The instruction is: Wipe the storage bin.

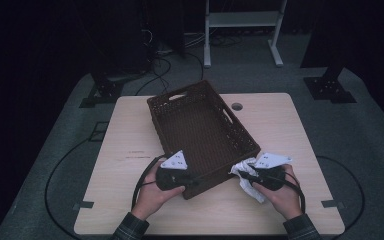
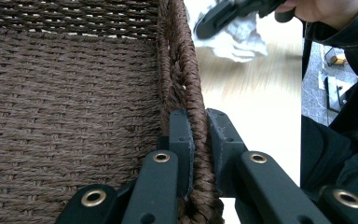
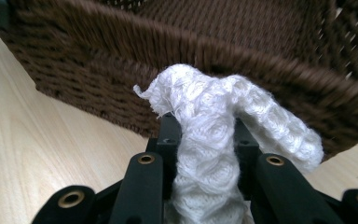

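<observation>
While fingers [image 3: 168,140] pinch the white cloth [image 3: 205,140], its lower end is cut off.

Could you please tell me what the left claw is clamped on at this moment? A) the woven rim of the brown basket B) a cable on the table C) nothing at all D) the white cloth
A: in the left gripper view, the left claw has its jaws pressed on either side of the braided rim of the brown basket, while the white cloth sits in the right claw.
</observation>
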### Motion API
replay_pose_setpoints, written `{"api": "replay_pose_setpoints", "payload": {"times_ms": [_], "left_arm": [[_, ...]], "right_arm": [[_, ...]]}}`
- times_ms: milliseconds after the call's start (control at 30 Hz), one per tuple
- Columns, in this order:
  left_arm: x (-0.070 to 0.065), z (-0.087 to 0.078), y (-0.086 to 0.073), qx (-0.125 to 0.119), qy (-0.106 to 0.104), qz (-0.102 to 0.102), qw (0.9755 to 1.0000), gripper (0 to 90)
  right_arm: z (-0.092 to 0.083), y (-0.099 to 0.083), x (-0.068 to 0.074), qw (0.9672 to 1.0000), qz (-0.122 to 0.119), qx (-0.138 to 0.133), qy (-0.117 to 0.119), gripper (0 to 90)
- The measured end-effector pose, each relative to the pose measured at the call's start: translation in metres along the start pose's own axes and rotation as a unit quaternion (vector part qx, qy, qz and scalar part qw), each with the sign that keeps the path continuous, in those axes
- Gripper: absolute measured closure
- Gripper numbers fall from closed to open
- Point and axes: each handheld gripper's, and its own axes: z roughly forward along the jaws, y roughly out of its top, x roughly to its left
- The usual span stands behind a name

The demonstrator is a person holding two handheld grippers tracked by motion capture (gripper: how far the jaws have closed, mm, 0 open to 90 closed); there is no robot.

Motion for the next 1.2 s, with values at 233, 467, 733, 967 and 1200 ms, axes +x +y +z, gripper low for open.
{"api": "replay_pose_setpoints", "payload": {"times_ms": [233,467,733,967,1200], "left_arm": [[0.0,0.0,0.0,0.0,0.0,0.0,1.0,80.8],[0.0,0.0,0.0,0.0,0.0,0.0,1.0,80.8],[0.0,0.0,0.0,0.0,0.0,0.0,1.0,80.8],[0.0,0.0,0.0,0.001,0.0,0.0,1.0,80.8],[0.0,0.0,0.0,0.001,0.0,-0.001,1.0,80.7]], "right_arm": [[-0.015,0.009,0.004,0.9996,-0.005,-0.029,-0.005,71.1],[-0.029,0.017,0.009,0.9979,-0.016,-0.062,-0.008,71.0],[-0.013,0.015,0.016,0.9989,-0.022,-0.04,0.01,71.0],[0.001,0.009,0.018,0.9994,-0.03,-0.013,0.013,70.9],[0.022,0.002,0.021,0.9988,-0.042,0.023,0.014,71.0]]}}
